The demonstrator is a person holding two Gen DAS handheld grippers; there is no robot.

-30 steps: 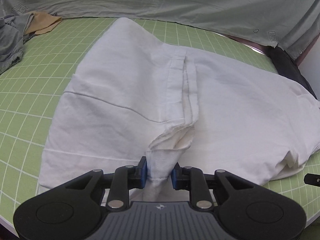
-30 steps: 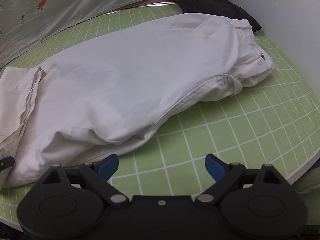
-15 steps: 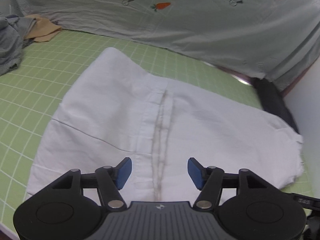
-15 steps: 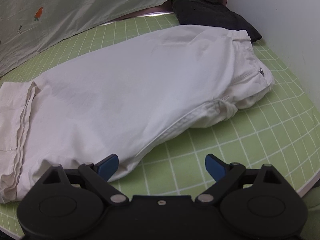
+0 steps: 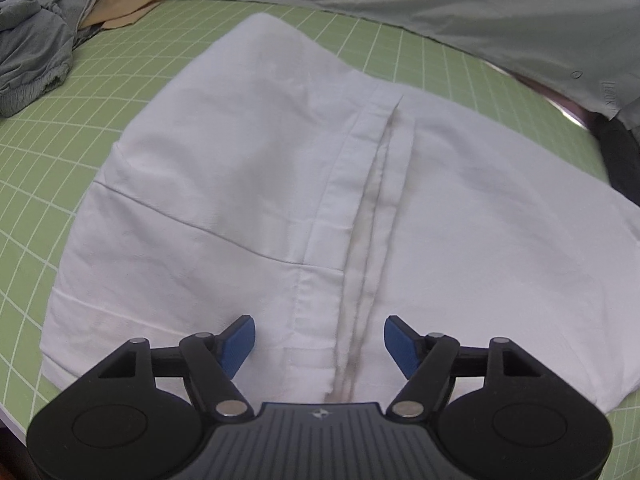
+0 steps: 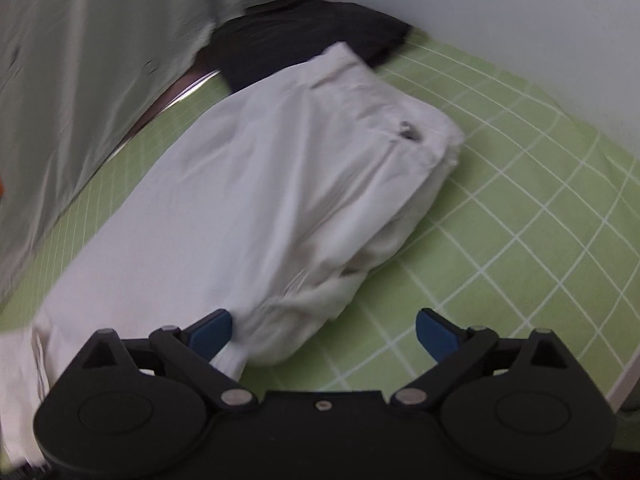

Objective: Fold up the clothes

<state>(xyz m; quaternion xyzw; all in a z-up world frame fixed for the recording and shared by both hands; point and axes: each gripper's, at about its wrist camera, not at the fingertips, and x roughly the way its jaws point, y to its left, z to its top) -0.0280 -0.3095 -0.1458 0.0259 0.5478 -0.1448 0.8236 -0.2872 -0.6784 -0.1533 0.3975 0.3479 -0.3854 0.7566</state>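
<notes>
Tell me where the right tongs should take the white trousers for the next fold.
Probably the waistband end of the white trousers: it is the thick, stacked edge near the button, raised off the green mat. Bring the right tongs, whose jaws are opening with nothing gripped, in from the bare mat side.

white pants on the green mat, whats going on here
A person is folding a pair of white trousers on a green grid mat with a handheld tool in each hand. The left tool hangs over the leg hems, jaws opening, gripping nothing. The right tool is also opening, near the trousers' lower edge, not holding them. Grey clothes lie aside.
</notes>
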